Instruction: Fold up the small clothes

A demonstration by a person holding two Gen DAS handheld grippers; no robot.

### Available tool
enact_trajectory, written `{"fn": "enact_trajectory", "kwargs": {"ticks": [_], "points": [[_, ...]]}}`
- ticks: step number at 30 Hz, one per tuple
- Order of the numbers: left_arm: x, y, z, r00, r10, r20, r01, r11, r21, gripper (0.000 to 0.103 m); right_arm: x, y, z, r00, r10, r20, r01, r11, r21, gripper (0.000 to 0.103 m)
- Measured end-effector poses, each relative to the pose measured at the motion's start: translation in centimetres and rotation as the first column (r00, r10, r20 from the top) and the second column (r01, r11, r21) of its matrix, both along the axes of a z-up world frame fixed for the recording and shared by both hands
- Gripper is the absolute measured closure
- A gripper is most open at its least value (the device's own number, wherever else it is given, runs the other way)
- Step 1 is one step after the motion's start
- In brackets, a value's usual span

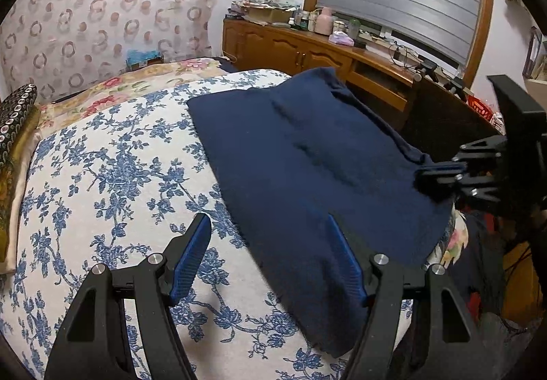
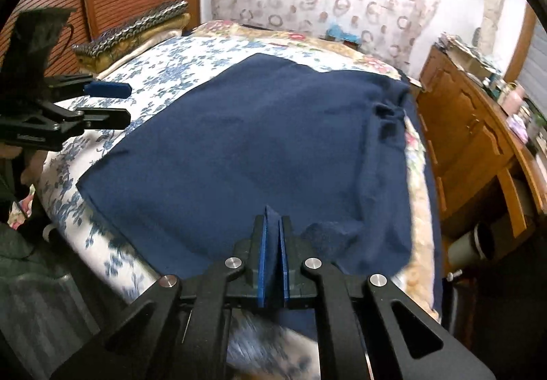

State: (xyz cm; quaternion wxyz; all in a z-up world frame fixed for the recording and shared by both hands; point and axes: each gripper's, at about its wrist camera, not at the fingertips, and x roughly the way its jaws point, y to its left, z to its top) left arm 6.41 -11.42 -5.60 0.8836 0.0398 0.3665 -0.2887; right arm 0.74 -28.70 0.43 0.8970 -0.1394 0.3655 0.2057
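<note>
right tongs (image 2: 272,219) pinch garment (image 2: 256,140) edge

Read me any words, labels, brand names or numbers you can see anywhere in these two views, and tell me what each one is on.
None can be read.
Bottles and boxes on the wooden dresser: any labels are too small and blurred.
Navy cloth: no tag or print shows.
Floral bedspread: pattern only, no words.
Both grippers: no markings visible.

Matt navy knit garment (image 2: 259,140); printed cotton bedspread (image 1: 112,175); glossy wood cabinet (image 1: 290,52).
</note>
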Motion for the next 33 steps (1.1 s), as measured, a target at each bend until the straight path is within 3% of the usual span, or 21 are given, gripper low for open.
{"fn": "enact_trajectory", "kwargs": {"ticks": [8, 19, 22, 24, 28, 33], "points": [[-0.1, -1.2, -0.5, 0.999, -0.029, -0.020, 0.029, 0.999, 0.018, 0.032, -3.4, -3.8, 0.0, 0.994, -0.107, -0.029, 0.107, 0.994, 0.013, 0.097], [-0.4, -2.0, -1.1, 0.999, -0.034, -0.038, 0.036, 0.998, 0.043, 0.032, -3.8, -1.2, 1.2, 0.988, -0.149, 0.034, 0.150, 0.989, -0.012, 0.093], [-0.4, -2.0, -1.1, 0.999, -0.030, -0.035, 0.031, 0.999, 0.041, 0.032, -3.8, -1.3, 1.9, 0.984, -0.166, 0.071, 0.167, 0.986, -0.007, 0.077], [-0.3, -1.9, -1.1, 0.999, -0.025, -0.033, 0.027, 0.999, 0.037, 0.032, -3.2, -1.1, 2.5, 0.983, -0.153, 0.101, 0.151, 0.988, 0.024, 0.069], [-0.2, -1.8, -1.0, 0.999, -0.019, -0.034, 0.020, 0.999, 0.033, 0.032, -0.4, -0.5, 2.5, 0.981, -0.149, 0.124, 0.145, 0.989, 0.041, 0.069], [-0.1, -1.7, -1.1, 0.999, -0.017, -0.041, 0.019, 0.999, 0.036, 0.032, 4.8, -0.3, 1.3, 0.982, -0.167, 0.088, 0.159, 0.984, 0.086, 0.069]]}}
